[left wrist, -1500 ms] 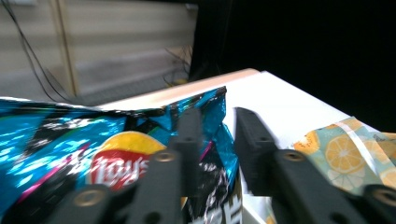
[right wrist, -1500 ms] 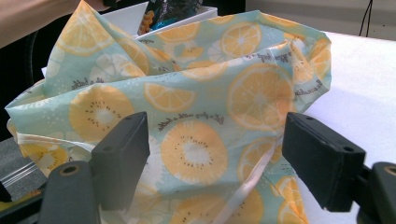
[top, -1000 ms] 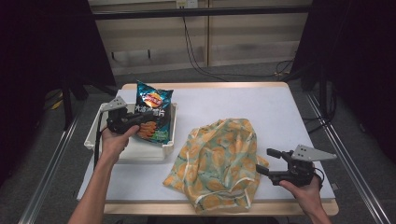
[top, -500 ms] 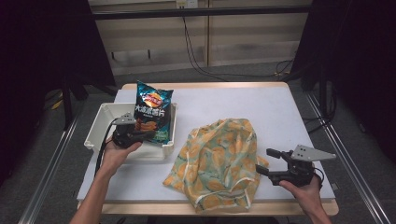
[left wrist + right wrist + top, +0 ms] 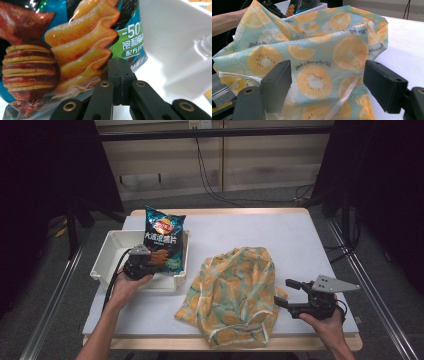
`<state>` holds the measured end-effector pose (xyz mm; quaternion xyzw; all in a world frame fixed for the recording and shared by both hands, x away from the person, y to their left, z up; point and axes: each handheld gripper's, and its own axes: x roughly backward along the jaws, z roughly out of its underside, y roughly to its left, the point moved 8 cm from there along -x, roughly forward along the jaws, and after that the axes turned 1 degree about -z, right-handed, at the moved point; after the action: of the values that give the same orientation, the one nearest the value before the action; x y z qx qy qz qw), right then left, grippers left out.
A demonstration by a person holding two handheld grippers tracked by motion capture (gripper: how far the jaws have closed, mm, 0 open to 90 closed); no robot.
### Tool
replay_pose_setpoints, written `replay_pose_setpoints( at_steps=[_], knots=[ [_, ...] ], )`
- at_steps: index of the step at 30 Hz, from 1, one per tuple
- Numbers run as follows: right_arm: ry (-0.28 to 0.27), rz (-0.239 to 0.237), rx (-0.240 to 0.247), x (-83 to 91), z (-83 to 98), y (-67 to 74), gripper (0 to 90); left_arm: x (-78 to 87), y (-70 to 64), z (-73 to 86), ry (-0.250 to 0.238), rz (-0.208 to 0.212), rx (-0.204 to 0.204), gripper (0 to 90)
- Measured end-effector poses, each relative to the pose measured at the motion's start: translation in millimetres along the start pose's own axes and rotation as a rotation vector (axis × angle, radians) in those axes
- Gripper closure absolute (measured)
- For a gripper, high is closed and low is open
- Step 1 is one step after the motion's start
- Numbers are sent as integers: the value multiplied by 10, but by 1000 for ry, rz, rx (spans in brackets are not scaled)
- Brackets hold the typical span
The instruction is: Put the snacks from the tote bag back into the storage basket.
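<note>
A blue crisp packet (image 5: 162, 232) stands upright in a white bin (image 5: 107, 255) at the table's left. My left gripper (image 5: 153, 262) reaches into the bin at the packet's lower part. In the left gripper view its jaws (image 5: 121, 72) are pressed together, tips at the bottom edge of the packet (image 5: 75, 37), and I see nothing between them. A cloth bag printed with orange slices (image 5: 235, 290) lies crumpled mid-table. My right gripper (image 5: 286, 292) rests open at its right edge. In the right gripper view the jaws (image 5: 332, 85) stand wide, one on each side of the cloth (image 5: 317, 50).
The bin's white wall (image 5: 175, 37) rises just right of the left jaws. The table (image 5: 280, 235) has bare grey surface behind and right of the cloth bag. Metal rails run along both sides of the table, and cables hang behind it.
The left hand has sunk, bringing its gripper down into the bin beside the packet's foot. The packet, cloth bag and right gripper have stayed put.
</note>
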<state>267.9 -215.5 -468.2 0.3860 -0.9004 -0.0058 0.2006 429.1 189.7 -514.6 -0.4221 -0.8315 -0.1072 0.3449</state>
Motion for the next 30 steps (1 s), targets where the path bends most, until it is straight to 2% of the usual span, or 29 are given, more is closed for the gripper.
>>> replay_pose_setpoints(
  at_steps=[3, 7, 9, 12, 16, 19, 23, 25, 26, 30],
  knots=[
    [3, -4, 2, -12, 5, 4, 231, -10, 36, -10, 9, -14, 8, 900],
    [6, -3, 2, -15, 7, 12, 231, -28, 60, -36, 15, -22, -12, 900],
    [11, -2, 2, -19, 16, 9, 231, -27, 70, -24, 27, -25, 0, 900],
    [7, -4, 3, -13, 13, 10, 231, -24, 79, -4, 35, -25, -7, 900],
    [4, -3, -2, -13, 9, 3, 230, -42, 147, 10, 37, -33, 16, 900],
    [4, -5, 1, -12, 7, 16, 230, -93, 179, -49, 63, -53, -4, 900],
    [3, -5, -2, -13, 5, 7, 230, -129, 216, -85, 67, -59, 2, 900],
    [7, -1, -3, -16, 16, -1, 230, -162, 238, -96, 71, -76, 1, 900],
    [6, -1, -3, -15, 17, -1, 230, -179, 243, -89, 94, -67, -6, 900],
    [3, -1, -1, -6, 9, 2, 230, -212, 255, -96, 92, -60, 5, 895]
  ],
)
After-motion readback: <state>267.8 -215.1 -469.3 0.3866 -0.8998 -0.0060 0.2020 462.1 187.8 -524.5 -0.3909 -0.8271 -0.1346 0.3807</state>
